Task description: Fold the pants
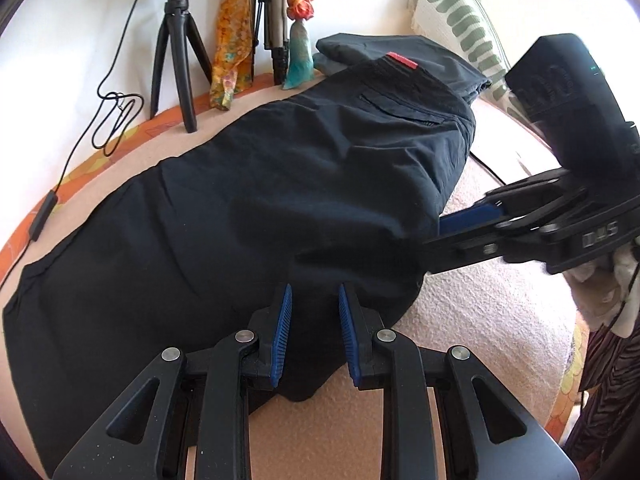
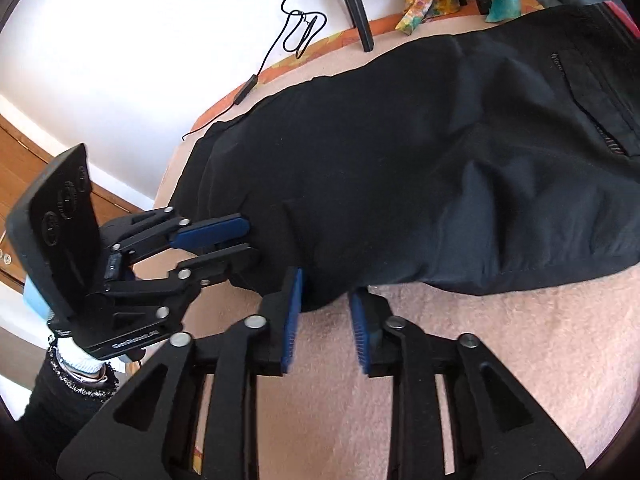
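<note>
We are working the near edge of the black pants (image 1: 260,184), lying lengthwise on the pink bedspread (image 1: 480,312), waistband with red tag (image 1: 402,60) far right. Left claw (image 1: 312,320) is sitting narrowly parted with a bunch of fabric between the pads; we cannot tell whether it is actually pinching. Right claw (image 2: 326,312) is standing part open at the hem edge, cloth just at its tips, not gripped, likely lining up a second hold for the fold. Behind the bed: white wall, black tripod (image 1: 176,52), loose cable (image 1: 116,120), orange scarf (image 1: 232,36), second folded dark garment (image 1: 400,46), striped pillow (image 1: 460,12).
</note>
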A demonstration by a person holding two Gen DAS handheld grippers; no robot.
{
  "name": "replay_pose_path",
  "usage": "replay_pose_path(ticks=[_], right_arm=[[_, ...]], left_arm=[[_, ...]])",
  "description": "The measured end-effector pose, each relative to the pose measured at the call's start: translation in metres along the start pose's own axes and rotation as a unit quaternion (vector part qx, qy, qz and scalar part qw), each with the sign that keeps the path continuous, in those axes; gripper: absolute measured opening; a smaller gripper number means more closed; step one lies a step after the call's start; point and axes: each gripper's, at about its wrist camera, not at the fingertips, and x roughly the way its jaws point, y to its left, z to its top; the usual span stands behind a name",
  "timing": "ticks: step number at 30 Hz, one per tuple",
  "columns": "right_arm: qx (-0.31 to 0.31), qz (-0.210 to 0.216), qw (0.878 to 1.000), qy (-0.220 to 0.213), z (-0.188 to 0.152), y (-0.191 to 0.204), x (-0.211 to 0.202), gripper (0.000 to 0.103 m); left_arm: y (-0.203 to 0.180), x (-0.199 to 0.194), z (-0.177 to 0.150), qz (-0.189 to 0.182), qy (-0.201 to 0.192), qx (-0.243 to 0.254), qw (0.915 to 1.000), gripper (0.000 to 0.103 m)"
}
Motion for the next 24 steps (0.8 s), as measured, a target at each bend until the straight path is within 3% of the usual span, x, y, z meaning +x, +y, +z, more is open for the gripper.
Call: replay_pose_path(ticks=[1,2,6,9,11,12,13,14,16,18,20,24], right_arm=[[0.005,-0.007,1.0,-0.014,-0.004,-0.006,-0.012,0.064],[0.014,-0.012,0.999,-0.032,-0.007,-0.014,-0.023,0.067],[0.094,-0.02,0.992,-0.084,-0.007,-0.065,-0.06,0.068],[0.183,-0.034,0.977,-0.108,0.001,-0.11,-0.066,0.068],[0.239,-0.011,0.963,-0.122,0.004,-0.137,-0.063,0.066],[0.251,0.005,0.959,-0.132,0.005,-0.144,-0.061,0.059],[0.247,-0.006,0.96,-0.129,0.01,-0.143,-0.058,0.042],[0.228,-0.03,0.966,-0.121,0.015,-0.138,-0.058,0.035],[0.173,-0.066,0.976,-0.119,0.024,-0.124,-0.059,0.009],[0.109,-0.106,0.98,-0.13,0.03,-0.107,-0.07,0.005],[0.053,-0.165,0.973,-0.15,0.036,-0.095,-0.078,0.005],[0.073,-0.172,0.971,-0.149,0.035,-0.104,-0.085,0.005]], left_arm=[[0.0,0.005,0.002,0.003,0.004,0.002,1.0,0.022],[0.001,0.01,0.003,0.004,0.008,0.003,1.0,0.022],[0.003,0.021,0.006,0.002,0.019,-0.002,0.9998,0.024],[0.003,0.014,0.007,-0.003,0.01,-0.02,0.9997,0.024],[-0.001,0.008,0.005,-0.003,0.009,-0.015,0.9999,0.024],[-0.003,0.005,0.004,0.003,0.009,-0.009,0.9999,0.024],[-0.004,0.002,0.002,0.011,0.01,-0.006,0.9999,0.024],[-0.004,-0.002,-0.001,0.014,0.01,-0.007,0.9998,0.024],[-0.001,-0.007,-0.007,0.014,0.008,-0.014,0.9998,0.024],[0.005,-0.006,-0.013,0.021,0.014,-0.018,0.9995,0.024],[0.012,-0.001,-0.018,0.017,0.021,-0.028,0.9992,0.024],[0.008,0.007,-0.018,0.031,0.023,-0.016,0.9991,0.024]])
